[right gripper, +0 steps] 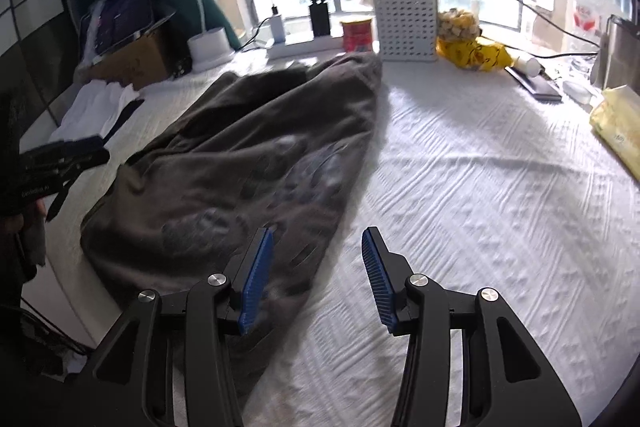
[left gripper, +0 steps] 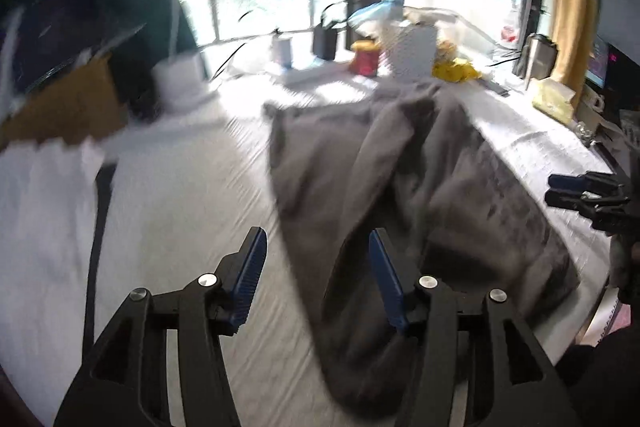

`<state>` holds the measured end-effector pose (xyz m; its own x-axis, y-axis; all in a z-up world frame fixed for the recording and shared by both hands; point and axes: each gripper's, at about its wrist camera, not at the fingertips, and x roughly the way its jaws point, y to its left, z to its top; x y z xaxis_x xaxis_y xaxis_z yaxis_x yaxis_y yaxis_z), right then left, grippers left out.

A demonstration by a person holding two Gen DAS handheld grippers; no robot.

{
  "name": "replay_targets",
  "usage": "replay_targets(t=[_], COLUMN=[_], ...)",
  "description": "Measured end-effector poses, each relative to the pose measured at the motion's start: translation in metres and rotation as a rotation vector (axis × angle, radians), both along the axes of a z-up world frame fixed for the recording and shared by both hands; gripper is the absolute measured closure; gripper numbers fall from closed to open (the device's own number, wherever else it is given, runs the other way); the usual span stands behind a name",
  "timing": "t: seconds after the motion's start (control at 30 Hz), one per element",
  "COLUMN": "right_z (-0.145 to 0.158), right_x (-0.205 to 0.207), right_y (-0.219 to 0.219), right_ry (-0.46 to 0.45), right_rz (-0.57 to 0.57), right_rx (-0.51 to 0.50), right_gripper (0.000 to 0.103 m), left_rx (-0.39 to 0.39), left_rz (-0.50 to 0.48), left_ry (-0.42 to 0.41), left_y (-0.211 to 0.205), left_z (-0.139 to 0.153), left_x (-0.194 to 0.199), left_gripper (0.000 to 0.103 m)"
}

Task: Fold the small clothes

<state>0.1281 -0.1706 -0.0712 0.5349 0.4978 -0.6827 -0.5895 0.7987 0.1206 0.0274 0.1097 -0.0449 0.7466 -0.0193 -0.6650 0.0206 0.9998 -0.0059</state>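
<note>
Both tools (left gripper: 316,279) (right gripper: 318,277) gape empty over grey garment (right gripper: 240,163); only right view shows perforated basket (right gripper: 406,27)

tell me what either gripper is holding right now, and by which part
Nothing is held. The left gripper and right gripper both stand open and empty above the grey garment, which lies loose on the white cloth.

The dark grey garment (right gripper: 248,155) is soft, matt cloth with a faded, slightly cracked print. It lies on a surface (right gripper: 480,187) covered in white cloth, matt with a ribbed, puckered weave. The right tongs (right gripper: 318,267) are matt black plastic with ridged blue pads (right gripper: 376,271) and shiny metal pins. A cardboard box (right gripper: 132,63) looks dull and papery.
</note>
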Motion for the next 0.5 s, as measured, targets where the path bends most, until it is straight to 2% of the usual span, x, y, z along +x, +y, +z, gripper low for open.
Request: replay_targets(t=[0.17,0.3,0.5], right_z=[0.004,0.011,0.021], right_x=[0.013,0.021,0.036], right_y=[-0.007,-0.014,-0.027], right_ry=[-0.004,0.008,0.03], right_rz=[-0.039,-0.066,-0.141], right_rx=[0.015,0.04,0.086], right_gripper=[0.054,0.054,0.054], left_rx=[0.021,-0.001,-0.02], left_rz=[-0.079,-0.152,-0.209], left_ry=[-0.011,0.035,0.107], left_y=[-0.021,-0.035,-0.051], left_z=[0.008,0.009,0.006], left_x=[0.036,0.067,0.107], left_gripper=[0.05,0.05,0.05])
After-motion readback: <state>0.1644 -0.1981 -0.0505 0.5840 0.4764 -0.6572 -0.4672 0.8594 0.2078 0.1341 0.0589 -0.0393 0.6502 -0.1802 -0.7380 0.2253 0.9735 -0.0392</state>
